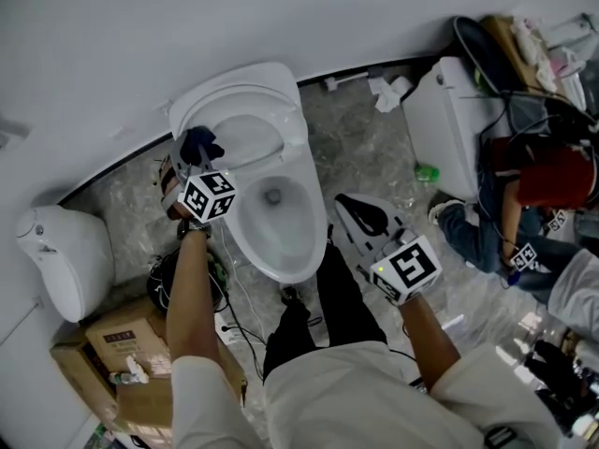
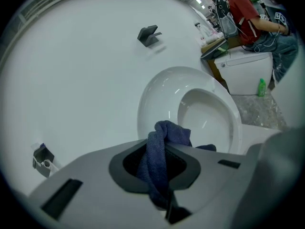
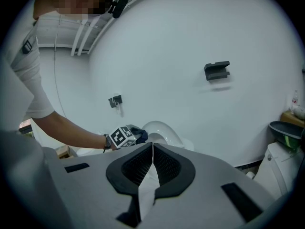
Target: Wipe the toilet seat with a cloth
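Cloth: the dark blue cloth (image 1: pixel 199 144) was bunched at the tip of the left gripper (image 1: pixel 192 162). It hung at the back left of the toilet, beside the raised lid (image 1: pixel 234 87).
Left jaws: pinching the cloth. In the left gripper view a twisted fold ran down between the pads, and a loose lump stuck out past the tips.
Right jaws: pressed together with nothing in them. The right gripper (image 1: pixel 360 218) was held off to the right of the bowl (image 1: pixel 273 215), well apart from it.
Toilet seat: I took it to be the white ring round the bowl (image 1: pixel 316 215), but no view made clear whether the cloth was touching it.
Step in hand: likely bringing the cloth to the ring to start or resume a wiping pass.
How to do it well: lower the loose lump flat onto the ring, not the hard jaw tips, then follow the curve in one continuous sweep with light pressure.
Watch for: the narrow pinch could let the cloth slip, and a trailing corner might dip into the bowl.
Right gripper's part: best kept clear of the sweep.
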A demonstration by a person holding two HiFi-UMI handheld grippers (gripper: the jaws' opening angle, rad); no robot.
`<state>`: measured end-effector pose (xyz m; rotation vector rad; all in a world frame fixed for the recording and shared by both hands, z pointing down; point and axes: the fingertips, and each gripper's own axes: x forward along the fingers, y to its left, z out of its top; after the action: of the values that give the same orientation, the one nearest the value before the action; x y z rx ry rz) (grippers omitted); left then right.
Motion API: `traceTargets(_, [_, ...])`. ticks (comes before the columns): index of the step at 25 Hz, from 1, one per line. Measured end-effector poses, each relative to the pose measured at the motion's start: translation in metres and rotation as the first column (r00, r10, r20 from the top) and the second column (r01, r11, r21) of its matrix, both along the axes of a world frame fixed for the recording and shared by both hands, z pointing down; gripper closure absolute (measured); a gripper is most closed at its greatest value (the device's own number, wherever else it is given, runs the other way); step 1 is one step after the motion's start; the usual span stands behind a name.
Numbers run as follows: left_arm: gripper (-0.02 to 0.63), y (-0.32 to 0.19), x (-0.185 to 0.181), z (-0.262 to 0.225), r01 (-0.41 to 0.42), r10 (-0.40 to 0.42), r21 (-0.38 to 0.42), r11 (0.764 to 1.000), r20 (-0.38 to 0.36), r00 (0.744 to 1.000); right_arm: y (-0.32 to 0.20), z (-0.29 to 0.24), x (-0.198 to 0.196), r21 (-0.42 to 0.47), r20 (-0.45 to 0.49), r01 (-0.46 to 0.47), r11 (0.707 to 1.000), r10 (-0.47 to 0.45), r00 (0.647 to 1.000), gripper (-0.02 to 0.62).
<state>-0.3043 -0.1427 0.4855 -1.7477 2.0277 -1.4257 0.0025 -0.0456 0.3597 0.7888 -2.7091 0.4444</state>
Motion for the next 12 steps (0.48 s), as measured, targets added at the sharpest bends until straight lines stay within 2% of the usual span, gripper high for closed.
traceTargets(5, [0.575,-0.009,0.01,-0.009,-0.045,0.045,0.017,0.999,0.022,0.999,-0.002,-0.004,0.003,0.006,0.004,-0.011,1.0,0.011,1.0,0.566])
traceTargets(12, [0.575,-0.019,0.023,-0.02,-0.082,0.082,-0.008,0.997,0.043,0.996,0.0,-0.005,0.006,0.004,0.006,-0.022,1.0,0.022,1.0,0.566])
